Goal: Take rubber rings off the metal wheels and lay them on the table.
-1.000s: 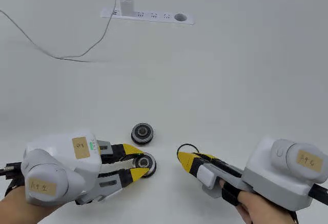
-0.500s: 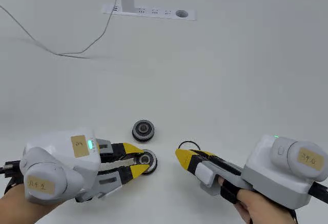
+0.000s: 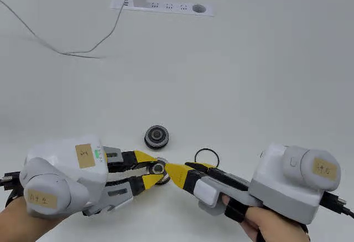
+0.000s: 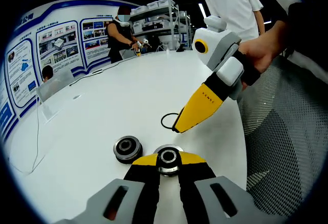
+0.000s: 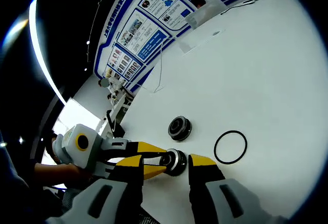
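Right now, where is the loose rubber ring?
In the head view the loose rubber ring lies flat on the table right of centre, just beyond the right claw and to the right of the wheel gripped in the left claw.

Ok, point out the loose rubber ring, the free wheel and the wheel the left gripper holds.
loose rubber ring (image 3: 206, 149), head view, top arc.
free wheel (image 3: 156, 136), head view, hub.
held wheel (image 4: 168, 158), left gripper view, hub.

Spare wheel, loose ring crowd near table (power strip far back); rest open.
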`<state>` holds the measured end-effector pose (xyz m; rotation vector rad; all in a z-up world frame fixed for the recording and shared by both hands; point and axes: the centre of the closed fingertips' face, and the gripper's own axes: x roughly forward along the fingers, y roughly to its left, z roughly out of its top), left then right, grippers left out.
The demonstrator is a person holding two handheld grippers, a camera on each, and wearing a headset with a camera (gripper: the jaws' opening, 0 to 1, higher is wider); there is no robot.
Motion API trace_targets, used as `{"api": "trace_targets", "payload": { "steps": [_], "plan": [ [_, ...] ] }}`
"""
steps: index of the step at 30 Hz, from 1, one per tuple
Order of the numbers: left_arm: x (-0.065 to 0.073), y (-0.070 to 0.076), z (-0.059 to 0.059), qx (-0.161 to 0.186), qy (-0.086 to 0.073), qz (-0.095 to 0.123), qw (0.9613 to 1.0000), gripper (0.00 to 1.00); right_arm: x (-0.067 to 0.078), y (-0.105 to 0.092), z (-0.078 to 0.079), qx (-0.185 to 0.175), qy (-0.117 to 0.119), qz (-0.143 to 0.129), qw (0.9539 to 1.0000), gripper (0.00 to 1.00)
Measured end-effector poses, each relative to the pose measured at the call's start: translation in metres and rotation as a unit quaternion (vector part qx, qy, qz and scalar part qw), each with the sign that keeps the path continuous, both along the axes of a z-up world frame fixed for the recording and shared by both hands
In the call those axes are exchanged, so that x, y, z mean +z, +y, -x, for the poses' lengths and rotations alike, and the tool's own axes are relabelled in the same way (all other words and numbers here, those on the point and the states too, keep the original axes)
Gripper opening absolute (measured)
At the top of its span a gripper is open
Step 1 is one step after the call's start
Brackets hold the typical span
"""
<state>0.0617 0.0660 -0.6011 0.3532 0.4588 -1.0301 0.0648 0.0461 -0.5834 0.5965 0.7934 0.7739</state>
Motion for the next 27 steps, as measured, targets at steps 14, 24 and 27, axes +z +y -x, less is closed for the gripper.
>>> {"api": "trace_targets", "payload": {
  "steps": [14,24,27],
  "plan": [
    [0.001,-0.001,0.0,-0.003,-0.003,0.002,1.0,0.13,-0.007,0.016,0.004,0.011,0.051,-0.013,0.9985,0.49],
    [0.0,0.0,-0.001,-0.003,-0.004,0.005,1.0,0.13,-0.011,0.02,0.006,0.015,0.068,-0.009,0.9975,0.5],
    [0.001,0.0,-0.001,-0.003,-0.004,0.005,1.0,0.13,-0.011,0.021,0.005,0.014,0.071,-0.007,0.9974,0.49]
  ]
}}
